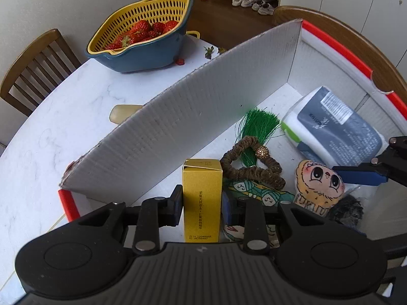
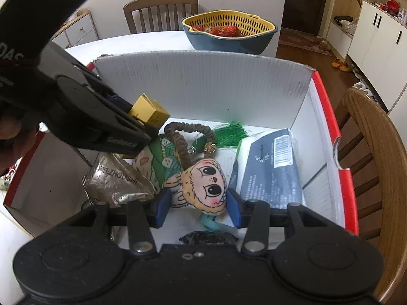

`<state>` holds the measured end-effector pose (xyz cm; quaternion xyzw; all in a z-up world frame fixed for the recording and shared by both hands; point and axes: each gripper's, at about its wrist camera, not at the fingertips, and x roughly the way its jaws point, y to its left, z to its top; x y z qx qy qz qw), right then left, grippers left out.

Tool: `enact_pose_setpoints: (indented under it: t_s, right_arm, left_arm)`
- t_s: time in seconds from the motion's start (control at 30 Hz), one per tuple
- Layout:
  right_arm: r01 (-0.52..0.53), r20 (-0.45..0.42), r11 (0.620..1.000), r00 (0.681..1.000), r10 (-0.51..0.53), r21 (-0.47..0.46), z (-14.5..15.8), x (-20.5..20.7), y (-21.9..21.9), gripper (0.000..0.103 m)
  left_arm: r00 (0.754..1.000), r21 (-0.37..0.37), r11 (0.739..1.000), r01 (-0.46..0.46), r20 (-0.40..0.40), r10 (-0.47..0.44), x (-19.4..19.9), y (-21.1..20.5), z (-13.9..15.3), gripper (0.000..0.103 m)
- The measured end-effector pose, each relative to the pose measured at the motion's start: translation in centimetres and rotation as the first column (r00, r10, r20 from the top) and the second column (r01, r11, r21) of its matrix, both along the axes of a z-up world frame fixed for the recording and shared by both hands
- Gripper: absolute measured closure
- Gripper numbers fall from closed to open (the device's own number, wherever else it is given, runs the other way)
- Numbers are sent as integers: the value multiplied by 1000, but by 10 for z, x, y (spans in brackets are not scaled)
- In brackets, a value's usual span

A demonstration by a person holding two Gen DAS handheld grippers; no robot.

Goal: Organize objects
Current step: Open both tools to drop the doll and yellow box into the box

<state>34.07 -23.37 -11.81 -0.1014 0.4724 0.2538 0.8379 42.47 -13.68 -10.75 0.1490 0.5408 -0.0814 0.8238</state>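
Note:
My left gripper [image 1: 202, 207] is shut on a small gold box [image 1: 201, 198], held inside the white cardboard box with red rim [image 1: 178, 127]; the gold box also shows in the right wrist view [image 2: 150, 111]. My right gripper [image 2: 198, 203] has its blue pads on either side of a cartoon plush doll's head [image 2: 203, 185], seemingly open around it. In the box lie a brown scrunchie with gold bead [image 1: 250, 167], a green tassel [image 1: 259, 124], a blue-grey packet [image 2: 272, 170] and a silver foil pouch [image 2: 117, 180].
A blue and yellow colander of strawberries [image 1: 142, 38] stands at the far side of the white marble table [image 1: 51, 127]. A pale object [image 1: 122, 114] lies behind the box flap. Wooden chairs [image 2: 371, 152] surround the table. A loose strawberry [image 1: 180, 61] lies near the colander.

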Motion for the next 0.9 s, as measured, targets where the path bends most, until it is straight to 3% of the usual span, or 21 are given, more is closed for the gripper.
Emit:
enact_pose_setpoints:
  t_s: [0.5, 0.6, 0.7, 0.9]
  right_arm:
    - [27, -10, 999, 1000, -26, 39, 3, 0, -6, 48]
    - [36, -4, 998, 999, -35, 49, 6, -3, -9, 44]
    - [51, -8, 997, 999, -51, 60, 9, -5, -14, 43]
    - [65, -5, 994, 998, -65, 83, 17, -15, -21, 41]
  left_arm:
    - [999, -12, 999, -41, -17, 40, 13, 4, -9, 73]
    - [999, -19, 999, -45, -3, 45, 9, 6, -6, 67]
    - [998, -41, 998, -56, 24, 57, 6, 10, 0, 51]
    - [996, -97, 993, -68, 55, 74, -6, 18, 12, 49]
